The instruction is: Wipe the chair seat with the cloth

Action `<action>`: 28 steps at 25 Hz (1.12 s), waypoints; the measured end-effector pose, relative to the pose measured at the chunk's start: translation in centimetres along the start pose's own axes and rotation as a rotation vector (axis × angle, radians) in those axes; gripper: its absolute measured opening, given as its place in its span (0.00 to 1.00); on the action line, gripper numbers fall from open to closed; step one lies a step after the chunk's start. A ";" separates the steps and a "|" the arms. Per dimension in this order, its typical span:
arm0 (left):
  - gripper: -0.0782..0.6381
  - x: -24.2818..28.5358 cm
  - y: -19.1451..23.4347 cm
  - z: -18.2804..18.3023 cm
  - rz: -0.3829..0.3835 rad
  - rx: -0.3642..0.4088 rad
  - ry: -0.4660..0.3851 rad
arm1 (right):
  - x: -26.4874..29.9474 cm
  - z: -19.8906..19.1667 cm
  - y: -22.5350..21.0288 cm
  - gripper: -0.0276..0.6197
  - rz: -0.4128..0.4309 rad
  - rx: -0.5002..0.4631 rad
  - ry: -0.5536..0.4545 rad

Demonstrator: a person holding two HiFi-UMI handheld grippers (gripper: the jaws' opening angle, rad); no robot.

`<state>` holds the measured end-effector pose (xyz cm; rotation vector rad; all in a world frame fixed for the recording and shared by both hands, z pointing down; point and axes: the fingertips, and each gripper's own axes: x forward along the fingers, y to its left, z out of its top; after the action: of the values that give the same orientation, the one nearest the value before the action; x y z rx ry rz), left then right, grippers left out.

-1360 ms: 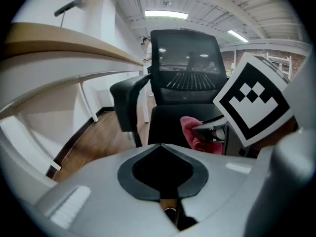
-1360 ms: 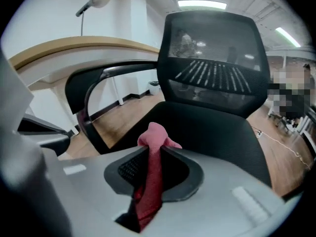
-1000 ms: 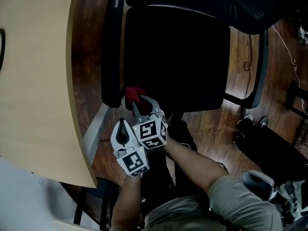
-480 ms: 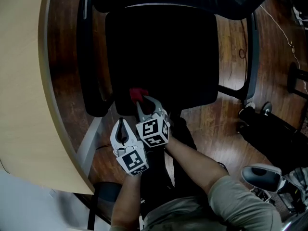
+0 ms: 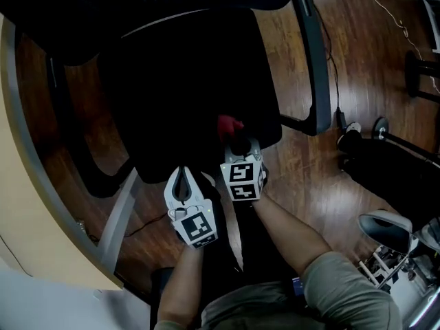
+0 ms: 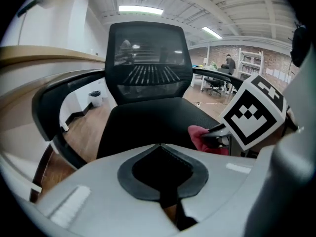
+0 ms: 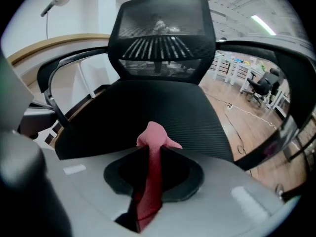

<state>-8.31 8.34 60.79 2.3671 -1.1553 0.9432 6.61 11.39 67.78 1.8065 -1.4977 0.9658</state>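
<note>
The black office chair's seat (image 5: pixel 185 81) fills the top of the head view. A small red cloth (image 5: pixel 229 124) lies on the seat near its front edge, right of the middle. My right gripper (image 5: pixel 237 141) is shut on the cloth, which sticks out past the jaw tips in the right gripper view as a pink cloth (image 7: pixel 153 141) over the ribbed seat (image 7: pixel 163 107). My left gripper (image 5: pixel 183 182) hangs just in front of the seat, left of the right one, shut with nothing in it. In the left gripper view the cloth (image 6: pixel 199 137) shows at the right.
A curved wooden desk (image 5: pixel 17 205) runs along the left. The chair has armrests on both sides, the right armrest (image 5: pixel 313 60), and a mesh backrest (image 6: pixel 148 58) beyond the seat. Another chair's base (image 5: pixel 392 163) and cables lie on the wooden floor at the right.
My right gripper has slid the cloth to the right along the front of the seat, from the front left corner past the middle. The left gripper has stayed beside it, shut.
</note>
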 end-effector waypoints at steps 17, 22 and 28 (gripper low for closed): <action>0.12 3.9 -15.4 3.9 -0.151 0.133 0.023 | -3.3 -4.7 -13.7 0.14 -0.112 0.193 0.018; 0.12 3.1 -14.5 4.2 -0.153 0.129 -0.001 | -3.8 -4.6 -13.3 0.14 -0.120 0.181 0.003; 0.12 0.4 -6.6 1.9 -0.063 0.085 0.008 | -4.5 -1.0 -5.7 0.14 -0.030 0.072 -0.067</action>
<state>-2.08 11.08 59.63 2.4490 -1.0508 0.9979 11.59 15.74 64.65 1.9247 -1.4888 0.9640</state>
